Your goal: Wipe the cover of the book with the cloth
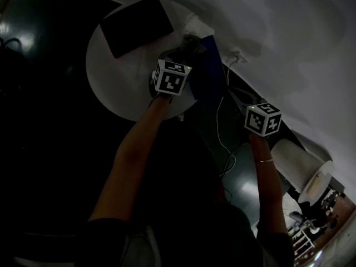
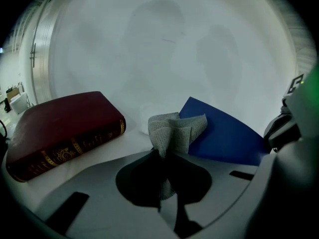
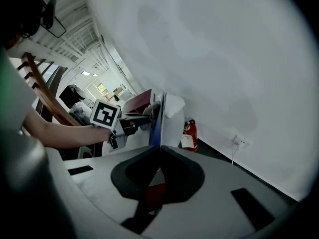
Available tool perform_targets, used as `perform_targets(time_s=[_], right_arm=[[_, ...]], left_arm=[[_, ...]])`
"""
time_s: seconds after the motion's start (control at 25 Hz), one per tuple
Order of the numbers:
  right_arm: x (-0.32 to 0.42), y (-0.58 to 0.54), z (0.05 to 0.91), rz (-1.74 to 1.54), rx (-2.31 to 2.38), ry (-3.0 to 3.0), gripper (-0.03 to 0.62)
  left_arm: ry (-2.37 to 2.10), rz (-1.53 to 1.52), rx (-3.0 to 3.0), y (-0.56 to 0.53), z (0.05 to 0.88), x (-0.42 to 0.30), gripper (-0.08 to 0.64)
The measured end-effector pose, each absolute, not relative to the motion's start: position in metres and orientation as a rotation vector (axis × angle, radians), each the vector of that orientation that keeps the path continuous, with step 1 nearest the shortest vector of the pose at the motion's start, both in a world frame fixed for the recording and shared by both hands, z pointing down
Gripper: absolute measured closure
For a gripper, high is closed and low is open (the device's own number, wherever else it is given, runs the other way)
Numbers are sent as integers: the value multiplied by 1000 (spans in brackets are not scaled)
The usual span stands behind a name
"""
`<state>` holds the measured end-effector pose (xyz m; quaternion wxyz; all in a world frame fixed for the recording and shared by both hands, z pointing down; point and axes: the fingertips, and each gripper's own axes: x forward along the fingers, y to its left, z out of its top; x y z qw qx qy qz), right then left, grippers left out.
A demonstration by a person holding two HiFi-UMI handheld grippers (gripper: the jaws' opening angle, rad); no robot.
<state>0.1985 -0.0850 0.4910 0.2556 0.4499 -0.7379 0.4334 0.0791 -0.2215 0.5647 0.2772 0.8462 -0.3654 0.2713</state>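
Blue book (image 2: 224,136): right of centre in the left gripper view, at the right rim of the round white table (image 1: 111,88). Its edge is pinched in the closed right gripper (image 3: 159,147). The left gripper (image 2: 163,154) is clamped on a bunched grey cloth (image 2: 177,129) just beside the cover; contact unclear.

Advice: hold the pinch firm, flatten the cloth onto the cover, and stroke lightly away from the held edge. Red book (image 2: 65,126), lower left, sits apart.

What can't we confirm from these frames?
- Whether the cloth touches the blue book: in the head view the cube of the left gripper covers that spot, and the left gripper view gives no depth.
- Gilt print on the red book spine: too small to read in the left gripper view.
- Blue book's cover face: the right gripper view shows it only edge-on, clamped in the right gripper.
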Motion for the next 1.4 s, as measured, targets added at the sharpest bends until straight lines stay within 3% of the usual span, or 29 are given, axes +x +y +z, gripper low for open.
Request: perform_targets(time_s=[0.52, 0.84, 1.4], right_arm=[[200, -92, 495, 1169, 1194, -2003, 561], [198, -92, 493, 1151, 1174, -2018, 561], [196, -92, 493, 1129, 1163, -2036, 561]], left_arm=[[-1054, 935, 2132, -214, 590, 35, 526], [-1146, 839, 2107, -193, 564, 3, 526], [-920, 392, 2351, -170, 465, 111, 526]])
